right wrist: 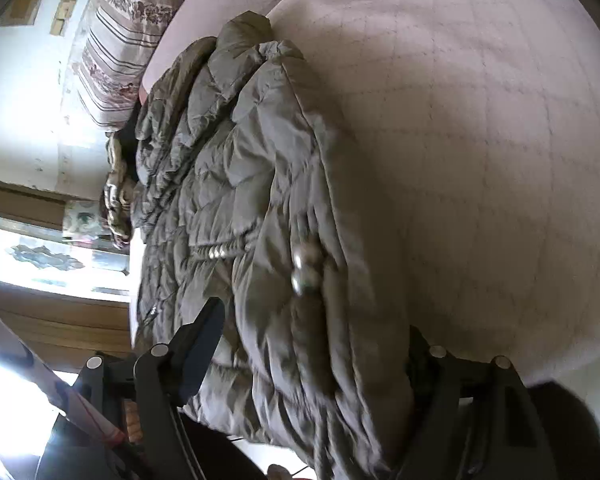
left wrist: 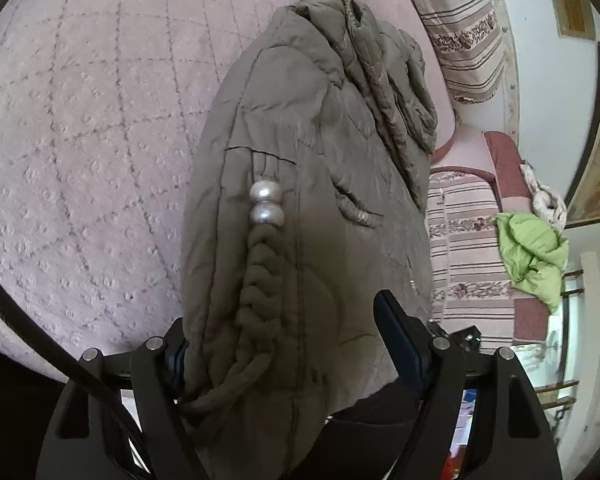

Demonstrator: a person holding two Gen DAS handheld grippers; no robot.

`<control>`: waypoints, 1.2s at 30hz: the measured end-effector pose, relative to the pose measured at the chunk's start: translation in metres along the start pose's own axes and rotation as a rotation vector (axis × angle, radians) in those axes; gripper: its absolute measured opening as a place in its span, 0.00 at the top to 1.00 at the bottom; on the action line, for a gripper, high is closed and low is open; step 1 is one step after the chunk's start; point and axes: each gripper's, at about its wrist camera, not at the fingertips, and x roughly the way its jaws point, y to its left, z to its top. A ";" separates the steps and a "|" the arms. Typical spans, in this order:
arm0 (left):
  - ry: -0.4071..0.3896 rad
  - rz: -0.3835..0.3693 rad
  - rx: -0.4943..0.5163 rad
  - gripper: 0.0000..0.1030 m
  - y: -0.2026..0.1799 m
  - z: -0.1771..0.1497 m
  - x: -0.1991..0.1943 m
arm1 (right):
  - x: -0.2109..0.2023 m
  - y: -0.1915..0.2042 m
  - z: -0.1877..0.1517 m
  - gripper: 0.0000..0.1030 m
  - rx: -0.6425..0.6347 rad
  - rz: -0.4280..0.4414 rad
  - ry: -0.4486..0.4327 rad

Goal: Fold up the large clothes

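Jacket [left wrist: 300, 208] edge sits between spread left gripper [left wrist: 288, 344] and right gripper [right wrist: 312, 344], bedspread [left wrist: 92, 120] bare beside.

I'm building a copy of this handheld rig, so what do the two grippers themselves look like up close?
Both the left gripper and the right gripper are matt black, angular linkage frames. Round silver pins mark each pivot. The jaws end in flat, dark blue-black fingers. On the left gripper a black cable runs diagonally past the frame. No sleeve is clearly visible in either view.
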 end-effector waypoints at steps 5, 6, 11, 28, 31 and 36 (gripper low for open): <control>-0.002 0.003 -0.007 0.25 -0.005 0.007 0.006 | -0.004 0.000 -0.015 0.26 0.013 0.050 -0.004; -0.003 0.006 -0.003 0.25 -0.006 0.008 0.008 | -0.002 0.001 -0.018 0.27 0.008 0.057 0.011; -0.012 -0.003 -0.010 0.25 -0.004 0.009 0.010 | 0.020 0.006 -0.038 0.32 -0.012 0.043 0.057; -0.068 0.427 0.157 0.68 -0.064 -0.015 0.027 | 0.050 0.071 -0.057 0.65 -0.152 -0.078 -0.008; -0.099 0.441 0.148 0.79 -0.074 -0.018 0.016 | 0.035 0.074 -0.056 0.78 -0.155 -0.054 -0.042; -0.177 0.389 0.181 0.84 -0.099 -0.029 -0.020 | 0.000 0.097 -0.058 0.83 -0.233 -0.025 -0.103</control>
